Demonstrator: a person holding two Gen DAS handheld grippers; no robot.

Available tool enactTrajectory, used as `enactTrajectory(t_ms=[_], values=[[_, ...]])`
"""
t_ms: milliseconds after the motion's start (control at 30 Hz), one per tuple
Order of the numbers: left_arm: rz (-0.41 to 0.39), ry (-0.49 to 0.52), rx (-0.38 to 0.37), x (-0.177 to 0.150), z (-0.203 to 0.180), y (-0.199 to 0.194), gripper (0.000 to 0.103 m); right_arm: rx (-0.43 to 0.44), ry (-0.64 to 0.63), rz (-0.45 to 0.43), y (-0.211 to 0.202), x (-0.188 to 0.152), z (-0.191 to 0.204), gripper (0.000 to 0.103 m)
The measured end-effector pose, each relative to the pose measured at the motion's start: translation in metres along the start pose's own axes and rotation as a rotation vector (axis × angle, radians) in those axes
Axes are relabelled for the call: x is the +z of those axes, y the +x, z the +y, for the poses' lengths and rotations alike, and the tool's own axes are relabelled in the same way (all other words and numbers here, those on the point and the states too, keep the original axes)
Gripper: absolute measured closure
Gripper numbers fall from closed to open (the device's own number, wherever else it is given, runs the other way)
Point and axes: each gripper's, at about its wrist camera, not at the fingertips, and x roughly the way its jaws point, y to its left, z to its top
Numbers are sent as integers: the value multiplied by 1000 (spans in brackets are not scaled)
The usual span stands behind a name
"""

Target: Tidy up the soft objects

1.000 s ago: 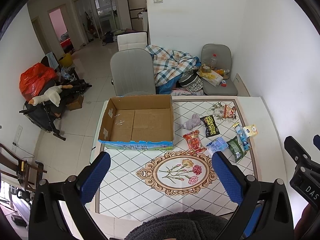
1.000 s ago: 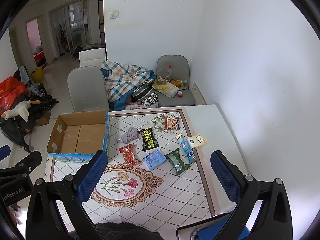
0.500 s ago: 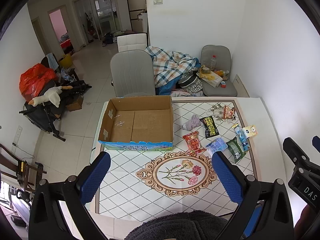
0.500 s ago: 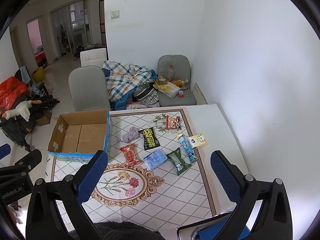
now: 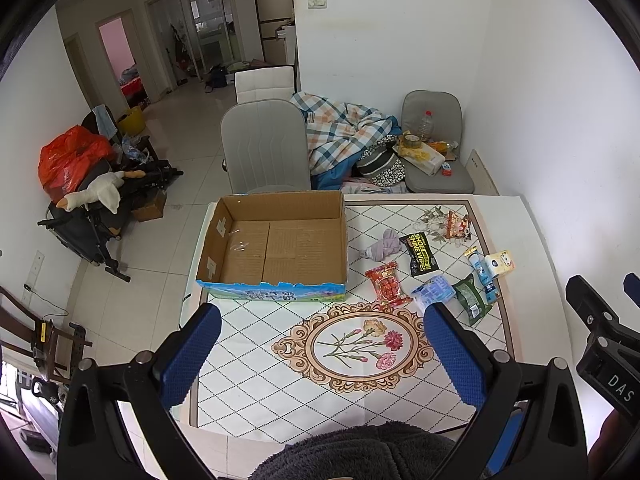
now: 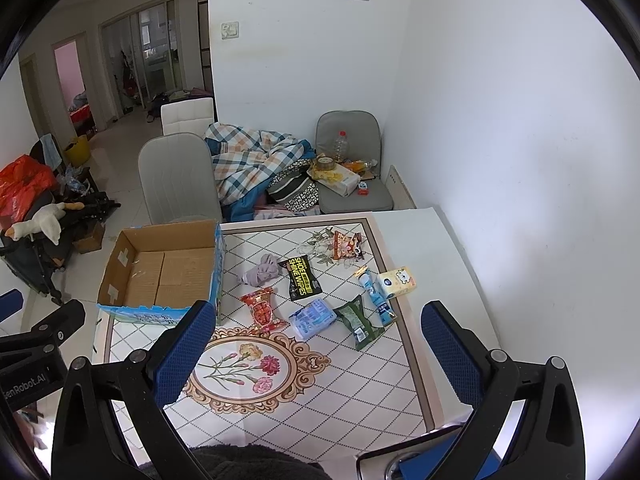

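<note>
Both grippers are hovering above the near edge of the counter (image 5: 532, 240), the left gripper (image 5: 320, 352) and the right gripper (image 6: 316, 352) each keeping its blue textured fingers (image 5: 192, 356) wide apart and holding nothing. A cardboard box (image 5: 276, 240) with open flaps is sitting at the far left. To its right, soft packets are lying flat: a crumpled grey cloth (image 5: 382, 246), a black pouch (image 5: 419, 254) reading "SHOE SHINE WIPES", a red snack packet (image 5: 387, 284), a blue tissue pack (image 5: 434, 290) and a green packet (image 5: 472, 298). Nothing is standing between them and the fingers.
</note>
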Motion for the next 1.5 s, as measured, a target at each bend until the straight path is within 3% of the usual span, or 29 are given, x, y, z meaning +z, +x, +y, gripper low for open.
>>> enactTrajectory(t_ms=[967,1200,1367,1500], values=[[16,8,-32,-1,2,11,0,15,24,22,11,2,-2,0],[49,42,-72,30,-25,64,0,-29,96,79,57,10,-40,0],[151,113,-100,57,-64,139,0,-61,139,198,133,16,-84,0],[276,136,-125,68,-98,216,0,-57,178,334,218,8,-123,0]])
